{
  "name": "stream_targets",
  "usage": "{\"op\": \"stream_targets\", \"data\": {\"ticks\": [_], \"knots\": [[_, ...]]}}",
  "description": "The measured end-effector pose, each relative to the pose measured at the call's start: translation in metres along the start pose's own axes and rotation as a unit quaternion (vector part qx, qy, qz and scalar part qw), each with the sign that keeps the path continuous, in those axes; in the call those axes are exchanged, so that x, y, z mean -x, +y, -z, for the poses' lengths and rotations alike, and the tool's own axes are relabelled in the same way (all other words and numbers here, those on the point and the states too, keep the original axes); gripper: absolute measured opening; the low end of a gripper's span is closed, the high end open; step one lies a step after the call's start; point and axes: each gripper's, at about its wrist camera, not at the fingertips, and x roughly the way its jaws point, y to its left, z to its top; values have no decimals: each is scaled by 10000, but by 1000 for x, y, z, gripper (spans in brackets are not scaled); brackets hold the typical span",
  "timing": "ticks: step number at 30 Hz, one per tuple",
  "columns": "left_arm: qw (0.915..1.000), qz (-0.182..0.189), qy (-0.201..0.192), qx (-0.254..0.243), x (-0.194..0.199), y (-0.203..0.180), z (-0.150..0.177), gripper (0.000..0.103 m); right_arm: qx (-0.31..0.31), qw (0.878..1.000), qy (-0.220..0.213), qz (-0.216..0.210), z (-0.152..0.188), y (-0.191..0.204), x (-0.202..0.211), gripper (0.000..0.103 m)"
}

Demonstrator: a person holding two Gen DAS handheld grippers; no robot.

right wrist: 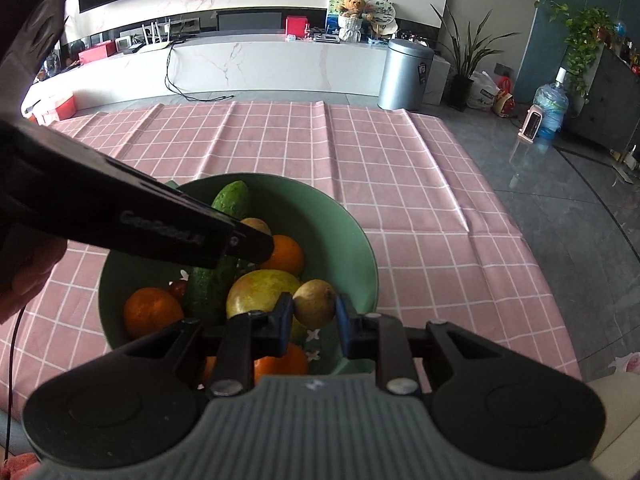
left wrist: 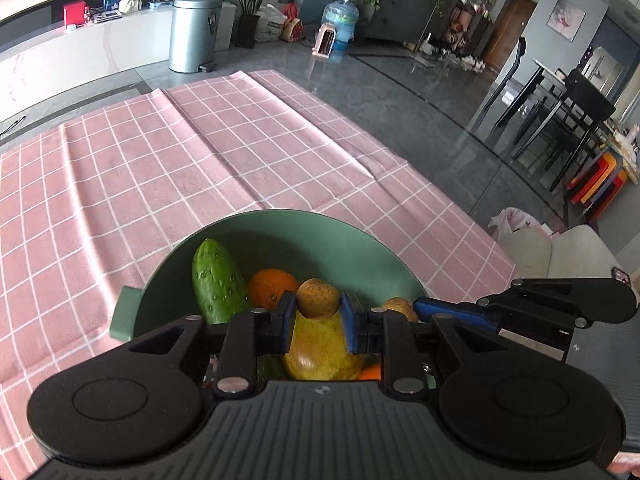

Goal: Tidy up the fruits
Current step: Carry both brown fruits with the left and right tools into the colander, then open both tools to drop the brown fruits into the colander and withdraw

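While over green bowl, 2 grippers, left gripper + right gripper, each pinching brown fruit.

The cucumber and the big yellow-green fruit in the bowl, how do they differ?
The cucumber is long, slim, dark green and bumpy; the yellow-green fruit is plump, rounded and smoother. The cucumber leans up against the green bowl wall toward the far rim, while the yellow-green fruit lies lower, among the oranges near the middle. Both sit inside the same bowl, and neither is gripped.
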Motion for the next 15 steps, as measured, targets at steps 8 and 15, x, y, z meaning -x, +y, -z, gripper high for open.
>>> {"op": "stream_targets", "data": {"ticks": [8,15], "knots": [[9995,-195,220,-78,-16,4,-3,27,153,9998,97,-34,-1,-1,-19,19],[9995,-192,251,-29,-21,5,-2,27,144,9998,156,-40,0,-2,-23,19]]}}
